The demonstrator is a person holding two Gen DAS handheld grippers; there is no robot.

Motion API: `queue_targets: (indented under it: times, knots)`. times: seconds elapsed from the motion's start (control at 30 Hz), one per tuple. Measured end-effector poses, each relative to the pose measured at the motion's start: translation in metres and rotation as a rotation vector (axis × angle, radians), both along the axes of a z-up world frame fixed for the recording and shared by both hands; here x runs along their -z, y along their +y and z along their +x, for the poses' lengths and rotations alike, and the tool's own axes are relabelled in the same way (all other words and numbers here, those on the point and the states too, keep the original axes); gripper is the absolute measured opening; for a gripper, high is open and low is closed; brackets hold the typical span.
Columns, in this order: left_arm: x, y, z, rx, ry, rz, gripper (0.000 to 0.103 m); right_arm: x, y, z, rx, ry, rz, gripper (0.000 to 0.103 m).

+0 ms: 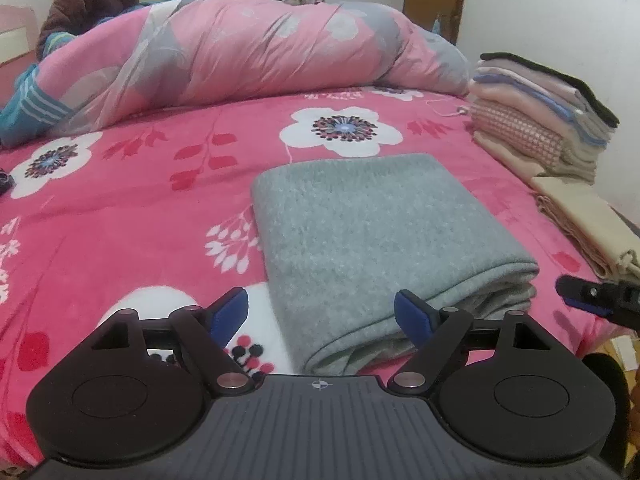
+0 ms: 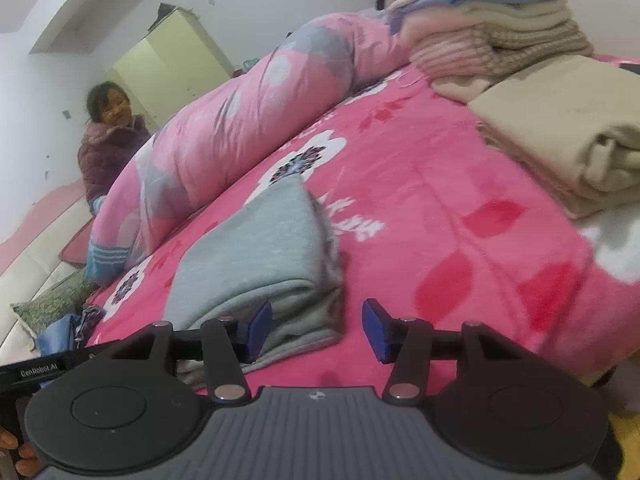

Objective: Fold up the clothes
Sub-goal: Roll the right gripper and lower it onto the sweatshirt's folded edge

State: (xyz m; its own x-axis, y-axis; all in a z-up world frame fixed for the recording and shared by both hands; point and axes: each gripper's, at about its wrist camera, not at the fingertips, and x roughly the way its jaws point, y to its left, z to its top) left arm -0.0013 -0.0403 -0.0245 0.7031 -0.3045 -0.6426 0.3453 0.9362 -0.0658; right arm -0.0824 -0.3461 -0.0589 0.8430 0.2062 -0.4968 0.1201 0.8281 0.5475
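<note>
A grey fleece garment (image 1: 372,240) lies folded into a thick rectangle on the pink flowered bedspread (image 1: 140,208). My left gripper (image 1: 320,316) is open and empty, its jaws spread just in front of the garment's near folded edge. My right gripper (image 2: 316,328) is open and empty near the garment's (image 2: 264,256) near right corner; its tip shows at the right edge of the left wrist view (image 1: 592,296).
A stack of folded clothes (image 1: 536,120) and a folded beige piece (image 1: 588,224) sit at the bed's right side. A rolled pink quilt (image 1: 248,60) lies across the back. A person (image 2: 108,140) sits beyond it.
</note>
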Motion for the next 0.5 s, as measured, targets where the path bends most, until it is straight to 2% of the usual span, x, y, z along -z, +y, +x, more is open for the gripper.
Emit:
queue_targets:
  times: [0.27, 0.5]
  knots:
    - [-0.003, -0.018, -0.002, -0.044, -0.015, 0.047, 0.086, 0.007, -0.01, -0.016, 0.007, -0.003, -0.009, 0.065]
    - [-0.004, -0.003, -0.003, -0.076, -0.01, -0.017, 0.097, -0.004, -0.009, -0.027, 0.016, -0.024, -0.039, 0.069]
